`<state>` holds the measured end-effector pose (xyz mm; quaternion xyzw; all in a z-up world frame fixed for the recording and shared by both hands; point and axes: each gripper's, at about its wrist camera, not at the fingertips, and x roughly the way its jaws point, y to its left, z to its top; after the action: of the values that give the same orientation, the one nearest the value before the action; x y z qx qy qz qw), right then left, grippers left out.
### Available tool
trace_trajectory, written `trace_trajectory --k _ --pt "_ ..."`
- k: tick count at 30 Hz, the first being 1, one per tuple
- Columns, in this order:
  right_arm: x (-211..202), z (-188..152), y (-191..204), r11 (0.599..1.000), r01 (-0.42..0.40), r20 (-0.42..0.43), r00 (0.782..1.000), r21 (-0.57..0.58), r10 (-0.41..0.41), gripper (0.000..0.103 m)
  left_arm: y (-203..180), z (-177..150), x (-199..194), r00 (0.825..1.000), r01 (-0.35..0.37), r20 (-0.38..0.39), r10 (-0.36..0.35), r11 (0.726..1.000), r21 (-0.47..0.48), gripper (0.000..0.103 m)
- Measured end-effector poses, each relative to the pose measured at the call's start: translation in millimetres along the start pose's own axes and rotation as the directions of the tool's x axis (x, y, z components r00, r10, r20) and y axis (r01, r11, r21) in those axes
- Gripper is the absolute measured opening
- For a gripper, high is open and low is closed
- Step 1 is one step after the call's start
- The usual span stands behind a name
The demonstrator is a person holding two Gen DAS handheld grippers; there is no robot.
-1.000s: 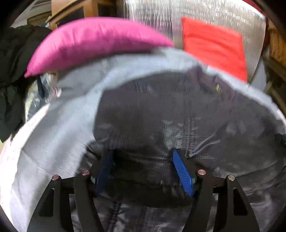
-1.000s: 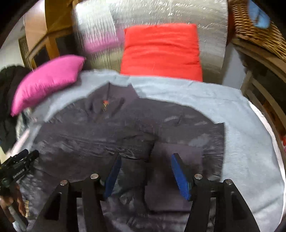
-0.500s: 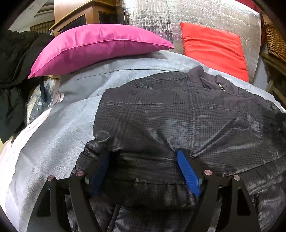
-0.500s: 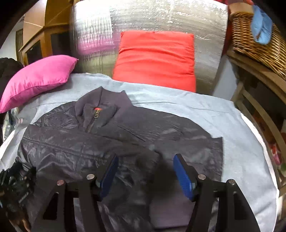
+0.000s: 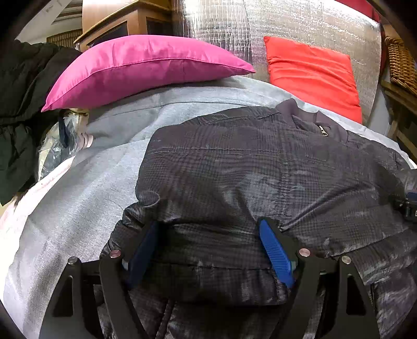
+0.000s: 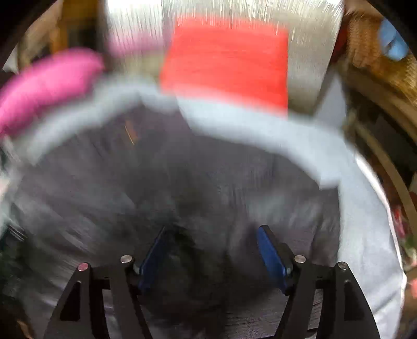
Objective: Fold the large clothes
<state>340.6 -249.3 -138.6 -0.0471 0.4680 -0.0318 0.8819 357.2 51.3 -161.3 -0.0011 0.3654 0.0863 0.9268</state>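
Note:
A dark grey checked jacket [image 5: 247, 169] lies spread on a light grey cover [image 5: 78, 198], zip collar [image 5: 316, 125] toward the back. My left gripper [image 5: 208, 250] is open, its blue pads straddling a raised fold of the jacket near the left sleeve. In the right wrist view, which is heavily blurred, the jacket [image 6: 182, 182] fills the middle. My right gripper [image 6: 211, 253] is open over it, with nothing held. The right gripper's tip also shows at the right edge of the left wrist view [image 5: 409, 206].
A pink cushion [image 5: 146, 65] and a red cushion [image 5: 312, 75] lean at the back against a silver foil backrest [image 5: 286, 23]. A black coat [image 5: 20, 104] hangs at left. A wicker basket [image 5: 401, 65] and a wooden frame [image 6: 385, 156] stand at right.
The left gripper has held still over the jacket fold for the last half second. The right gripper has moved fast, dropping closer to the jacket; its view is now blurred.

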Motion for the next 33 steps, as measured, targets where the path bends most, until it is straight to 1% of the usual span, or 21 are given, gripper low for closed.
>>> trace_trajectory --k 1,3,4,6,8,10,11,12,13,14,16,18,19,21,22,23,24,25,27,30,33 --pt "0 -4 -1 1.0 -0.005 0.027 1.0 0.003 0.004 0.074 1 0 0 1.0 0.003 0.001 -0.003 1.0 -0.006 0.081" --pt "-16 -3 0 1.0 -0.012 0.048 0.999 0.014 0.011 0.074 2 1 1 1.0 0.007 0.001 -0.006 1.0 -0.014 0.081" --pt "-29 -4 1 0.999 -0.038 0.075 0.996 0.007 0.037 0.074 2 1 1 1.0 0.006 0.002 -0.006 1.0 -0.015 0.082" --pt "-57 -11 1 0.999 -0.049 0.141 0.989 0.006 0.047 0.075 2 1 1 1.0 0.004 0.002 -0.004 1.0 -0.014 0.082" --pt "-75 -19 -2 0.996 -0.088 0.159 0.984 0.016 0.084 0.075 2 2 0 1.0 0.005 -0.002 -0.005 1.0 -0.016 0.082" --pt "-81 -32 -2 0.995 -0.095 0.148 0.985 0.018 0.091 0.075 3 7 -8 1.0 0.003 -0.014 -0.003 1.0 -0.01 0.082" --pt "-79 -39 -1 0.996 -0.09 0.123 0.988 0.007 0.089 0.075 5 11 -16 1.0 0.011 -0.029 -0.011 1.0 -0.023 0.082" --pt "-75 -48 -3 0.997 -0.08 0.103 0.992 -0.002 0.079 0.075 8 14 -27 0.999 0.039 -0.025 -0.041 0.997 -0.061 0.082" --pt "-70 -51 -5 0.997 -0.073 0.086 0.994 -0.004 0.073 0.075 9 16 -36 0.998 0.068 -0.007 -0.069 0.994 -0.084 0.082" --pt "-68 -56 -12 0.997 -0.078 0.079 0.994 0.008 0.077 0.075 7 19 -48 0.995 0.093 0.03 -0.091 0.992 -0.091 0.082" --pt "-77 -62 -24 0.995 -0.088 0.108 0.991 0.042 0.083 0.075 -3 20 -55 0.995 0.079 0.063 -0.075 0.995 -0.063 0.083" --pt "-81 -58 -27 0.993 -0.101 0.127 0.987 0.052 0.094 0.075 -21 17 -44 0.995 0.093 0.032 -0.093 0.996 -0.007 0.083" --pt "-76 -56 -22 0.994 -0.1 0.121 0.988 0.044 0.094 0.075 -27 13 -35 0.996 0.084 0.004 -0.084 0.996 0.02 0.083" --pt "-59 -59 -20 0.998 -0.064 0.073 0.995 0.012 0.063 0.075 -37 1 -13 0.996 0.055 -0.068 -0.05 0.996 0.069 0.084" --pt "-45 -61 -22 0.997 -0.08 0.033 0.996 0.019 0.079 0.076 -37 -5 -8 0.997 0.049 -0.057 -0.045 0.996 0.069 0.086" --pt "-40 -62 -23 0.996 -0.091 0.033 0.995 0.023 0.09 0.076 -37 -5 -9 0.998 0.042 -0.047 -0.039 0.997 0.069 0.086" --pt "-41 -63 -22 0.996 -0.086 0.053 0.995 0.01 0.086 0.076 -38 -4 -9 0.998 0.037 -0.049 -0.034 0.997 0.072 0.086" --pt "-41 -63 -20 0.997 -0.076 0.05 0.996 -0.005 0.076 0.076 -39 -2 -8 0.998 0.032 -0.056 -0.028 0.997 0.076 0.086" --pt "-45 -63 -20 0.997 -0.077 0.048 0.996 -0.011 0.077 0.076 -37 0 -14 0.997 0.048 -0.059 -0.045 0.997 0.067 0.085" --pt "-64 -69 -31 0.993 -0.11 0.076 0.991 0.039 0.107 0.076 -17 7 -34 0.994 0.108 -0.033 -0.107 0.994 0.031 0.085" --pt "-84 -73 -41 0.993 -0.111 0.123 0.987 0.052 0.104 0.076 18 16 -46 0.996 0.084 0.019 -0.084 0.996 -0.038 0.085"
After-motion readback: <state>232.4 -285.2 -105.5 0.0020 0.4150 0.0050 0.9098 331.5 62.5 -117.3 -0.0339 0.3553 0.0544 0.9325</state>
